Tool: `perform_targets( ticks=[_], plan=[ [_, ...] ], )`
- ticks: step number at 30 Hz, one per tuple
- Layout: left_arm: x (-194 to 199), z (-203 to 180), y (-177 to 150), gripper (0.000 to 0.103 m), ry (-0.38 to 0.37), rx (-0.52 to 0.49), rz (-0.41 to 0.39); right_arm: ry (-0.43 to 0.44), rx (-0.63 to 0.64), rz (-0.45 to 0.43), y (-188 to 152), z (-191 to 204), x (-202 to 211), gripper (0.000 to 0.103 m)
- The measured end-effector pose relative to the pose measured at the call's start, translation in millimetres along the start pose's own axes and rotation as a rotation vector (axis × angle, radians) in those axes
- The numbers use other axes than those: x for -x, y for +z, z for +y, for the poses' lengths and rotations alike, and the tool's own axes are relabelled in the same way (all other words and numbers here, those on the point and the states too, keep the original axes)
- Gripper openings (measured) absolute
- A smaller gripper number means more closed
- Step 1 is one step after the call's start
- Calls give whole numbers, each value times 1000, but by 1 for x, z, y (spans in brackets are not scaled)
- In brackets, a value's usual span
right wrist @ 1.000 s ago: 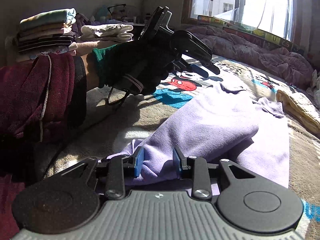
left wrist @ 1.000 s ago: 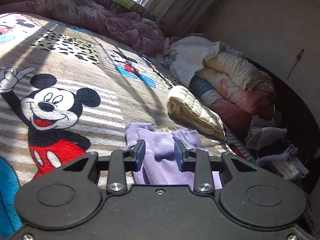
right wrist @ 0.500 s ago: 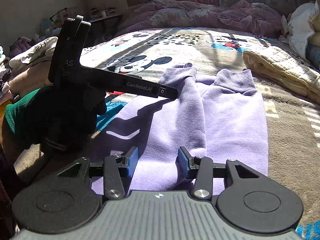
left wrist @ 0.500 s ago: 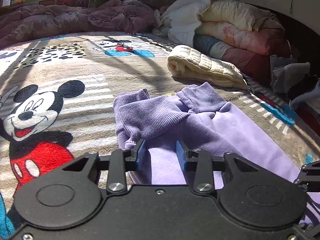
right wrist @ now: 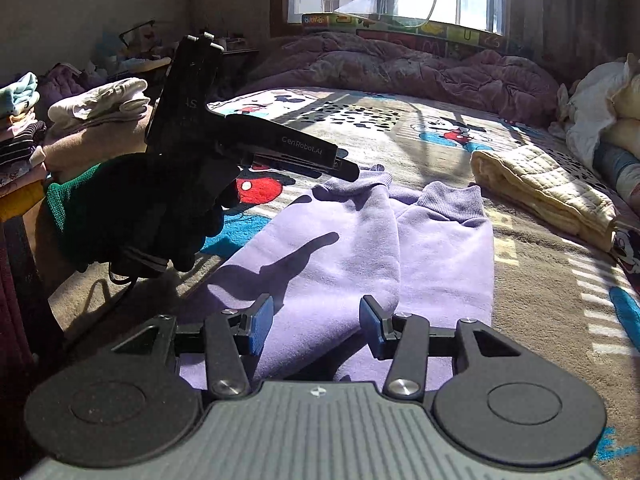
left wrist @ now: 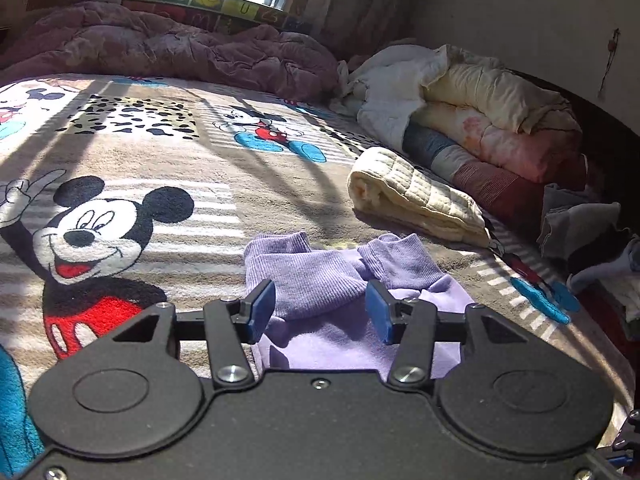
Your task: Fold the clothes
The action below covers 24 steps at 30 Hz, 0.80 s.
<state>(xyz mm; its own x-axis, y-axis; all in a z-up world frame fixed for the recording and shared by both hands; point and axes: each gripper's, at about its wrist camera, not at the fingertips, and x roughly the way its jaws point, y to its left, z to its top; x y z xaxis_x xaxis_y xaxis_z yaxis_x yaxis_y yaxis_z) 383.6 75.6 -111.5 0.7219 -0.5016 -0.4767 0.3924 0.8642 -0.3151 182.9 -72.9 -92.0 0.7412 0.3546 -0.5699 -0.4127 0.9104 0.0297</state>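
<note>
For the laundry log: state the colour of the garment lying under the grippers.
Light purple garment, with darker ribbed cuffs; clearest in the right wrist view.

We see our black left gripper (right wrist: 340, 166) lettered white; our hand (right wrist: 168, 216) wears a black glove, green-cuffed.

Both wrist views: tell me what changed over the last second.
The left gripper and right gripper have just been opening; both now stand open over the folded lilac fleece garment, pads clear of the cloth. The left one swung from beside the garment to above its ribbed cuffs. Garment and rolled cream quilted blanket stayed put.
</note>
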Motion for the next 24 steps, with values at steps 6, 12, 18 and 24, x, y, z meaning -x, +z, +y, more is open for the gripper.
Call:
perform_targets(
  ticks=[6, 12, 18, 24],
  plan=[
    [-33, 16, 3, 43, -20, 32, 63, 43, 142, -23, -12, 38, 0, 54],
    [-30, 10, 9, 8, -53, -66, 38, 76, 171, -48, -22, 51, 4, 60],
    [-23, 6, 16, 1, -97, -84, -58, 55, 219, -58, -26, 59, 6, 63],
    [-45, 10, 13, 2, -15, -69, -30, 39, 242, -40, -23, 58, -1, 71]
  ],
)
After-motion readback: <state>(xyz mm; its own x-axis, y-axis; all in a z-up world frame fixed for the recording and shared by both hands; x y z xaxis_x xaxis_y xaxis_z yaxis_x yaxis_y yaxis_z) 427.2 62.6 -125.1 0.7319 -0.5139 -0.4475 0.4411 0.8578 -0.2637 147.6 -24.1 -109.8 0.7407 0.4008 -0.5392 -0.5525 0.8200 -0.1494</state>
